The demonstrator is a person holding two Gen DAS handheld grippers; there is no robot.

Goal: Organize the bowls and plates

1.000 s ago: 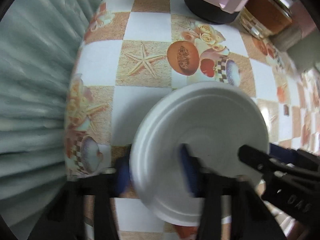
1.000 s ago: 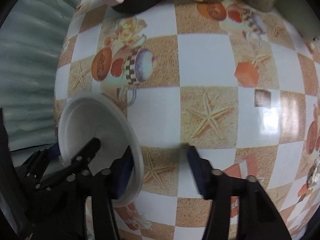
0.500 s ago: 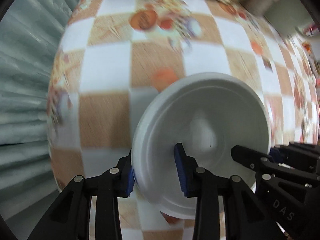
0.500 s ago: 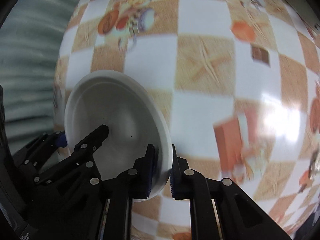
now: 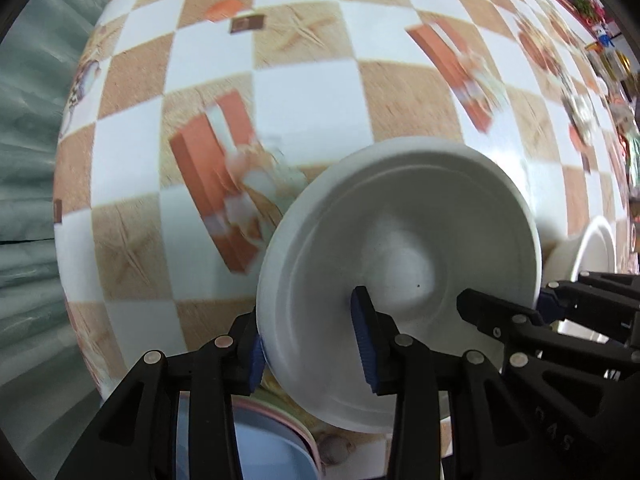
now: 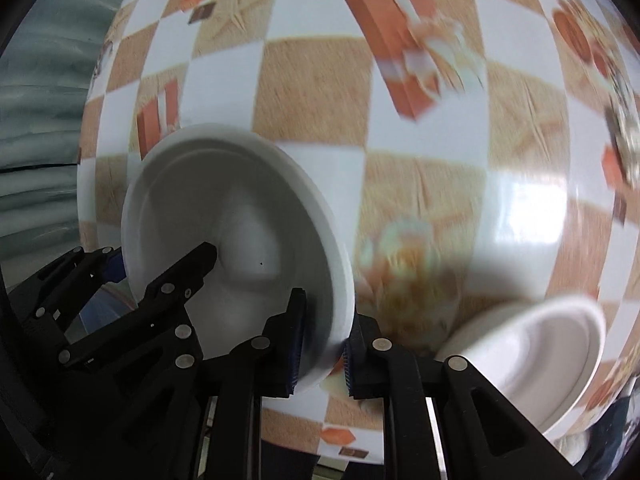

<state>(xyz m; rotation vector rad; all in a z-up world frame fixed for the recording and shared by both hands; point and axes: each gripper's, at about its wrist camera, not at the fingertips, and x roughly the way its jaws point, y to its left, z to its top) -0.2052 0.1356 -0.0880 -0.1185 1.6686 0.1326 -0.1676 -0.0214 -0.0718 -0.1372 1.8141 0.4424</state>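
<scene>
Both grippers are clamping the same white bowl (image 5: 400, 264), lifted off the table (image 5: 304, 92) and held tilted, concave side facing back toward both cameras.

Left gripper (image 5: 310, 340) is gripping the bowl's near-left rim: one blue pad (image 5: 363, 336) sitting inside the bowl, the other pad outside under the rim. Jaws are closed down to wall thickness.

Right gripper (image 6: 322, 344) is gripping the opposite rim: left pad (image 6: 297, 340) is pressing the inside face, right pad on the outer wall. Same narrow gap, so it's clenched on the bowl too. In the left view it's showing as black fingers coming in from the right edge.

Orientation: the bowl is round, so no real long axis; its opening is pointing up and back at the grippers, base pointing down and away toward the table. The rim is standing steeply, nearly on edge in the right view. The two grip points are sitting roughly across the rim from each other.

A second white bowl (image 6: 536, 360) is sitting on the table to the right, just beside the right gripper, opening up and apart from the held bowl. A blue plate (image 5: 264, 452) is lying below the left gripper, mostly hidden by its fingers.

Checkered tablecloth is motion-blurred in both views
</scene>
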